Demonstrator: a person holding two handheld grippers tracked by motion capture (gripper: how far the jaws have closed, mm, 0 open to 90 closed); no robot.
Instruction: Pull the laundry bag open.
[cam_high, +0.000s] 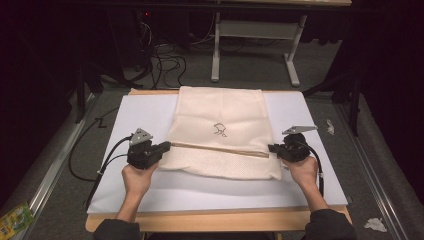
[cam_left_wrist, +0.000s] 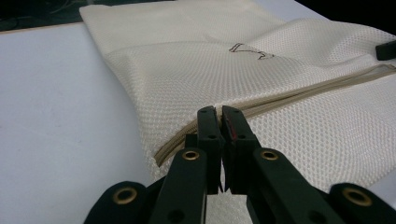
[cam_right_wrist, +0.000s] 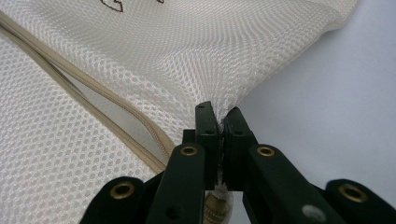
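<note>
Left gripper (cam_high: 166, 147): I clamp the mesh laundry bag (cam_high: 220, 117) at its zipper's (cam_high: 220, 149) left end.
Right gripper (cam_high: 271, 148): I pinch mesh at the zipper's right end.

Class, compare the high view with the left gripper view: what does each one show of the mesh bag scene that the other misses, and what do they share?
High view alone: the person's hands, the wooden table edge, the grey floor with black cables, and the right gripper pinching the bag's right edge.

Left gripper view alone: the fabric's honeycomb weave and the left gripper shut on the cream mesh laundry bag at its zip end.

Both: the bag, its beige zip, its dark printed logo and the white mat.
</note>
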